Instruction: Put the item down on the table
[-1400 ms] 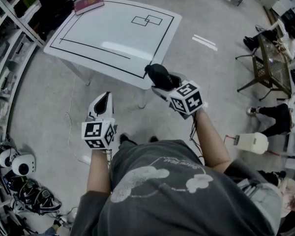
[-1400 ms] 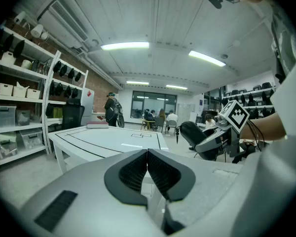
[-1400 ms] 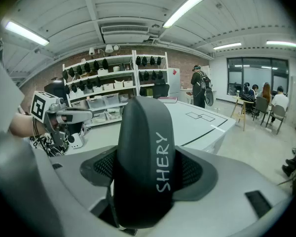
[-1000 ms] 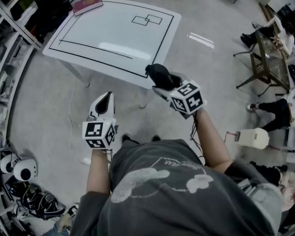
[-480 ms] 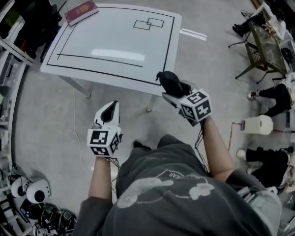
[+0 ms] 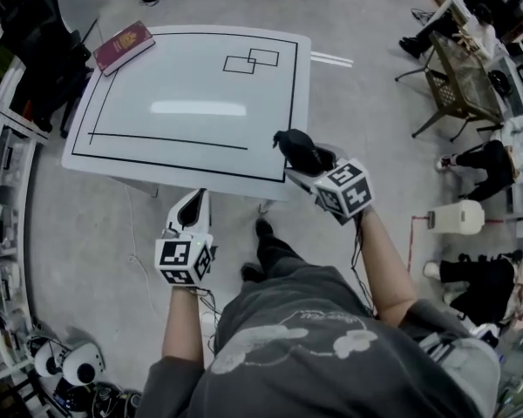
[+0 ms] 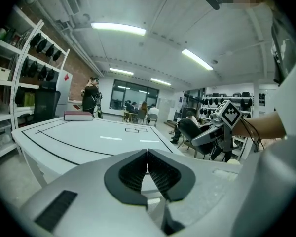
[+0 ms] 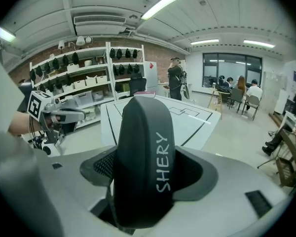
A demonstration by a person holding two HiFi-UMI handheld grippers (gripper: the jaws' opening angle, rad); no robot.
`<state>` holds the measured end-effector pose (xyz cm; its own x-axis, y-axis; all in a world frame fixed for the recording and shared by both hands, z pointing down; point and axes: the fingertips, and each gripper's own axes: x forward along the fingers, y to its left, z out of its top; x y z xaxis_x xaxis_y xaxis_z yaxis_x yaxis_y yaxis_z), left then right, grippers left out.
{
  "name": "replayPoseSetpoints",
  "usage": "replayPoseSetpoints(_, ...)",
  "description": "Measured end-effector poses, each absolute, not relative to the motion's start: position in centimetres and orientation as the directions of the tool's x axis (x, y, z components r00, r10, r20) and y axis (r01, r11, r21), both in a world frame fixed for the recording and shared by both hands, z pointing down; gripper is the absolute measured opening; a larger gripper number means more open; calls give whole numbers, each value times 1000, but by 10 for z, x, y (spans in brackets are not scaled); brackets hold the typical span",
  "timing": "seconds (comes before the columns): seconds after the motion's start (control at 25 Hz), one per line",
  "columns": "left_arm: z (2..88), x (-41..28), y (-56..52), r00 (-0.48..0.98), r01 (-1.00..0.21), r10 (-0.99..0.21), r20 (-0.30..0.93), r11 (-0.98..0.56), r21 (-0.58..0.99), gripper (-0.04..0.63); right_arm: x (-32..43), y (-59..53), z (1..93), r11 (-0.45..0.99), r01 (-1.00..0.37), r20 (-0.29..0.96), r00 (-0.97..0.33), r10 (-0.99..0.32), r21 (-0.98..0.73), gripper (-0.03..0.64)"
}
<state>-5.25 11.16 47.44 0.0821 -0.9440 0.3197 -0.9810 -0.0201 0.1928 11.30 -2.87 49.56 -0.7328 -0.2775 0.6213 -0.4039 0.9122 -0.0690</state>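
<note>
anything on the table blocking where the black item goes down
Nothing visible. The black item in the right gripper is at the table's bare near right corner; the red book lies at the far left.

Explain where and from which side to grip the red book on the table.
Take the red book by its outer long edge, pinching across its thickness, coming in level from beyond the table's far left corner. It lies flat there, so probably only its edges offer purchase.

Book [image 6: 122, 46] far-left on table [image 6: 192, 77]; case [image 6: 295, 149] in right claw [image 6: 303, 158] over near-right edge; left claw [image 6: 190, 204] before table.
</note>
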Motion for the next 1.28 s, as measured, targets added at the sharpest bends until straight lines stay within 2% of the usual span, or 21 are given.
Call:
replayPoseSetpoints(0.24, 457, -86, 62, 18, -988, -948, 318, 31, 151, 3, 71, -95, 501, 940, -329, 618, -759, -207, -90, 327)
replayPoseSetpoints(0.52, 436, -122, 11, -44, -991, -952, 302, 80, 110, 3, 26, -167, 500, 974, -226, 647, -743, -175, 4, 327)
replayPoseSetpoints(0.88, 425, -158, -55, 4, -996, -955, 298, 24, 92, 3, -12, -229, 509, 979, -179, 741, -643, -194, 101, 327)
replayPoseSetpoints(1.28, 448, -234, -136, 143, -987, -935, 325, -112, 113, 3, -79, -296, 523, 968, -136, 814, -524, -252, 213, 327)
